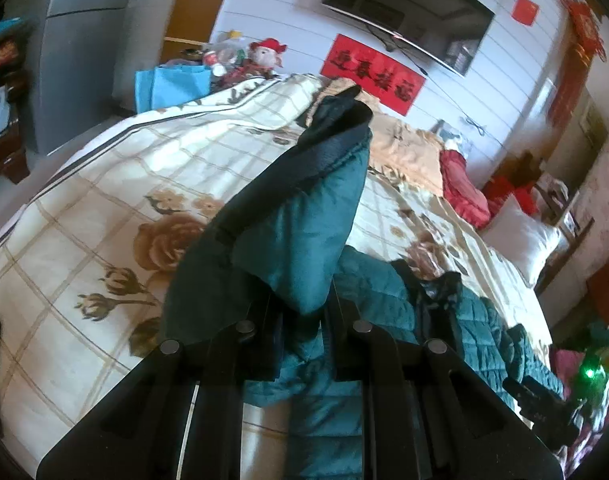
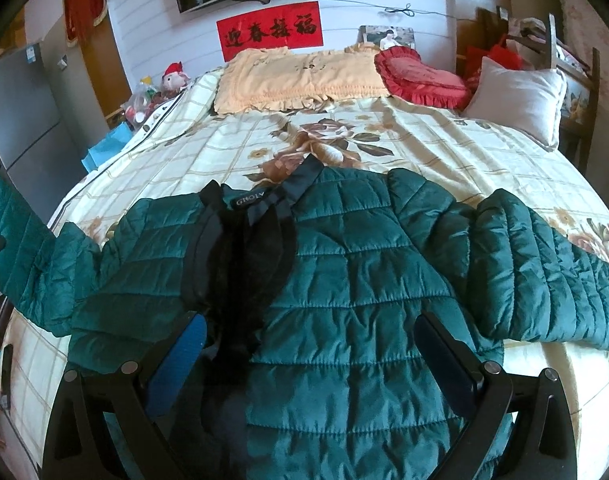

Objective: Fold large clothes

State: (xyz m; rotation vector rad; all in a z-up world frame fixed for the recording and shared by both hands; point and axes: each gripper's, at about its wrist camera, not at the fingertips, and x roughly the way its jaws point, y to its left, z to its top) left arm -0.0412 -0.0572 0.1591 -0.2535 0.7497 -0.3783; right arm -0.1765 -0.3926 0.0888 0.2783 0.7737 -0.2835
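A dark green quilted jacket (image 2: 344, 272) lies spread on the bed, collar toward the pillows, one sleeve (image 2: 544, 256) stretched to the right. My left gripper (image 1: 304, 312) is shut on the cuff end of the other sleeve (image 1: 296, 208), which stands lifted above the bedspread with its dark cuff band on top. The rest of the jacket (image 1: 456, 312) trails away to the right in the left wrist view. My right gripper (image 2: 312, 344) hovers open over the jacket's front, its blue pads (image 2: 180, 360) wide apart with only flat fabric below them.
The bed (image 2: 424, 136) has a cream floral checked spread. A yellow pillow (image 2: 296, 76), a red cushion (image 2: 420, 76) and a white pillow (image 2: 520, 96) sit at its head. A grey fridge (image 1: 80, 40), a blue bag (image 1: 176, 84) and a plush toy (image 1: 266, 54) stand beside the bed.
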